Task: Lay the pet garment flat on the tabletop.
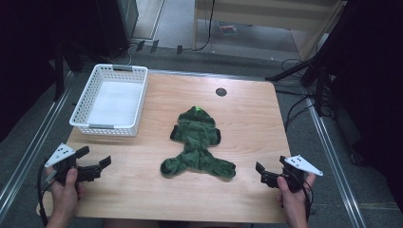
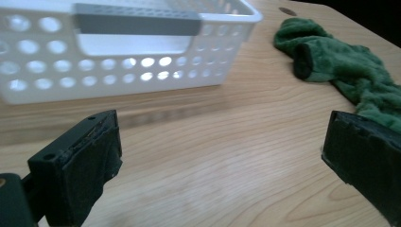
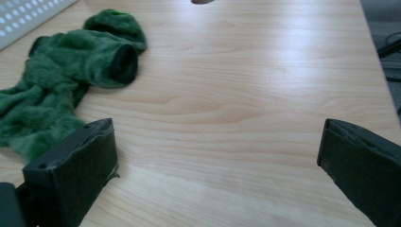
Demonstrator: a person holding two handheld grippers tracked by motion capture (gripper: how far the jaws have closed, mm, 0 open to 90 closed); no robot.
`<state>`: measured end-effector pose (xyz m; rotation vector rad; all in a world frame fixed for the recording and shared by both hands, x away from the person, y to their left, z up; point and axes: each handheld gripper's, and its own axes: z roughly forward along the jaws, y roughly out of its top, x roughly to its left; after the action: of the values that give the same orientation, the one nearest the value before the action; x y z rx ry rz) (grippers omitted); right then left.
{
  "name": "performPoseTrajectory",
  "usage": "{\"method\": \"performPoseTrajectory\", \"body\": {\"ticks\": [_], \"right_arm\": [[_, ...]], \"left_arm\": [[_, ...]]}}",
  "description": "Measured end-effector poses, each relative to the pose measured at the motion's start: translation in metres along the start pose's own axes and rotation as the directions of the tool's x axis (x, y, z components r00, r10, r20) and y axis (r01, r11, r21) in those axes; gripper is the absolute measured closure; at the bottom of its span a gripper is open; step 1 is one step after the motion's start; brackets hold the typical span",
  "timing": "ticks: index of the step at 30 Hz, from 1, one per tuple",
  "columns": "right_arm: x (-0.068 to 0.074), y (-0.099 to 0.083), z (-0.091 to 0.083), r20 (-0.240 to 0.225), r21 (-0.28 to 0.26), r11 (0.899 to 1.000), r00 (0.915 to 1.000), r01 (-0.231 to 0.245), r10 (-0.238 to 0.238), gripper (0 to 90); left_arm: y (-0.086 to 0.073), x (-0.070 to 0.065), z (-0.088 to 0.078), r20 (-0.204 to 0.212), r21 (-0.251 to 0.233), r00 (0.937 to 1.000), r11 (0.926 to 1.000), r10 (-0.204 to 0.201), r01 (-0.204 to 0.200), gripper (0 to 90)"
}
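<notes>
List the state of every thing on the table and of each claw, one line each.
Green fleece garment: lying spread and rumpled on the table, held by nothing.
White basket: upright, nothing in it.
Left claw: open, nothing between its jaws.
Right claw: open, nothing between its jaws.

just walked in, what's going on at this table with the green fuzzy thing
A person sits at a wooden table with a gripper in each hand. The left gripper and the right gripper are both open and empty, either side of a green plush garment lying spread out mid-table. A white basket sits empty at the far left.
</notes>
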<state>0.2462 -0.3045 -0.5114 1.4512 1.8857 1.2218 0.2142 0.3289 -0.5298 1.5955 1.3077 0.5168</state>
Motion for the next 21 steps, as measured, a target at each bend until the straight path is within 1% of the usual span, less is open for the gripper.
{"method": "performPoseTrajectory", "body": {"ticks": [2, 3, 4, 5, 6, 7, 9, 11, 12, 13, 16, 17, 19, 21], "right_arm": [[-0.007, -0.004, -0.001, 0.013, 0.005, 1.0, 0.9999, -0.004, 0.004, 0.0], [-0.009, -0.006, -0.002, 0.016, 0.008, 1.0, 0.9999, -0.004, 0.004, 0.0], [-0.012, -0.009, -0.002, 0.022, 0.014, 1.0, 0.9997, -0.007, 0.007, 0.0], [-0.017, -0.013, -0.003, 0.026, 0.022, 1.0, 0.9996, -0.008, 0.007, 0.0], [-0.02, -0.017, -0.003, 0.03, 0.029, 1.0, 0.9995, -0.008, 0.007, 0.0], [-0.022, -0.02, -0.003, 0.034, 0.039, 0.999, 0.9993, -0.018, 0.017, 0.0], [-0.028, -0.026, -0.003, 0.045, 0.053, 0.998, 0.9988, -0.022, 0.02, 0.0], [-0.033, -0.033, -0.004, 0.038, 0.062, 0.997, 0.9986, -0.04, 0.038, 0.0], [-0.034, -0.035, -0.004, 0.036, 0.064, 0.997, 0.9984, -0.045, 0.043, 0.0], [-0.035, -0.036, -0.004, 0.033, 0.064, 0.996, 0.9978, -0.06, 0.058, 0.0], [-0.035, -0.036, -0.005, 0.037, 0.041, 0.998, 0.9979, -0.054, 0.052, 0.0], [-0.035, -0.036, -0.004, 0.044, 0.041, 0.998, 0.9975, -0.057, 0.055, 0.0], [-0.034, -0.036, -0.002, 0.05, 0.041, 0.998, 0.9976, -0.05, 0.048, 0.0], [-0.033, -0.036, -0.001, 0.053, 0.044, 0.998, 0.9978, -0.042, 0.039, 0.0]], "left_arm": [[-0.002, 0.006, -0.004, -0.015, 0.001, 0.9999, 1.0, -0.003, 0.003, 0.0], [-0.003, 0.01, -0.005, -0.031, 0.006, 0.9995, 1.0, 0.003, -0.003, 0.0], [-0.005, 0.014, -0.007, -0.056, 0.018, 0.9983, 0.9997, 0.019, -0.018, 0.0], [-0.007, 0.017, -0.008, -0.081, 0.033, 0.9959, 0.9987, 0.042, -0.039, 0.0], [-0.009, 0.019, -0.009, -0.099, 0.045, 0.9935, 0.9976, 0.057, -0.053, 0.0], [-0.011, 0.022, -0.011, -0.118, 0.058, 0.9903, 0.9961, 0.074, -0.067, 0.0], [-0.014, 0.029, -0.014, -0.14, 0.074, 0.9859, 0.9939, 0.091, -0.081, 0.0], [-0.017, 0.036, -0.016, -0.143, 0.07, 0.9877, 0.996, 0.064, -0.055, 0.0], [-0.017, 0.038, -0.017, -0.136, 0.058, 0.9899, 0.9978, 0.04, -0.033, 0.0], [-0.017, 0.039, -0.017, -0.134, 0.043, 0.9904, 0.9987, 0.033, -0.027, 0.0], [-0.018, 0.04, -0.015, -0.132, 0.04, 0.9909, 0.9989, 0.027, -0.022, 0.0], [-0.019, 0.04, -0.015, -0.129, 0.03, 0.9914, 0.9993, 0.024, -0.02, 0.0], [-0.019, 0.041, -0.014, -0.124, 0.018, 0.9923, 0.9998, 0.005, -0.003, 0.0], [-0.019, 0.043, -0.013, -0.111, 0.022, 0.9938, 0.9997, -0.008, 0.01, 0.0]]}}
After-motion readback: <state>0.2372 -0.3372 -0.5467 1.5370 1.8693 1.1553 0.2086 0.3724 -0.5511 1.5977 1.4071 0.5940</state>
